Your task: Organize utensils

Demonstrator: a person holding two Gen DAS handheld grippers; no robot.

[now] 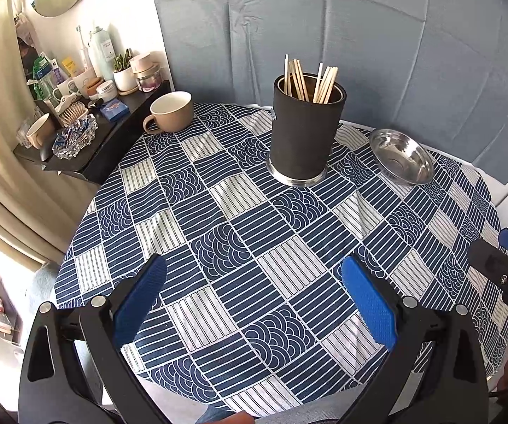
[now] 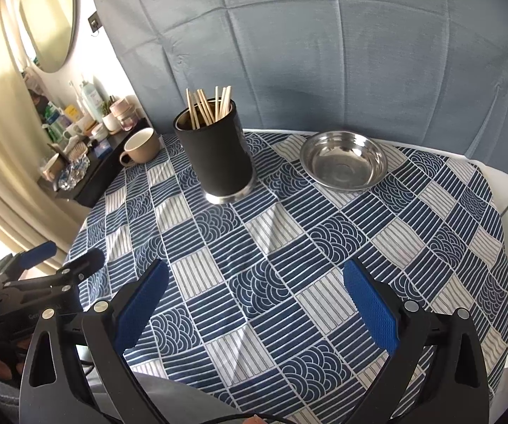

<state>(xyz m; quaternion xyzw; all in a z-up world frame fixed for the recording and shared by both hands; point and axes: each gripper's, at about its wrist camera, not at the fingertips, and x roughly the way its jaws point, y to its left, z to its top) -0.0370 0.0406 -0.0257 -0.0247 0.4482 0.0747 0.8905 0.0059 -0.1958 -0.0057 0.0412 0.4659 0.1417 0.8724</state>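
A black cylindrical holder (image 1: 303, 130) stands upright near the far side of the round table, with several wooden chopsticks (image 1: 307, 81) standing in it. It also shows in the right wrist view (image 2: 218, 155), chopsticks (image 2: 208, 107) inside. My left gripper (image 1: 254, 275) is open and empty, low over the near part of the table. My right gripper (image 2: 255, 279) is open and empty, also over the near part. The right gripper shows at the right edge of the left view (image 1: 501, 261); the left gripper shows at the left of the right view (image 2: 66, 261).
A steel bowl (image 1: 402, 159) (image 2: 342, 160) sits right of the holder. A beige mug (image 1: 170, 111) (image 2: 140, 146) sits at the table's far left. The blue patterned tablecloth (image 1: 254, 233) covers the table. A dark shelf (image 1: 87, 148) crowded with toiletries stands left. A grey padded panel (image 2: 324, 53) rises behind.
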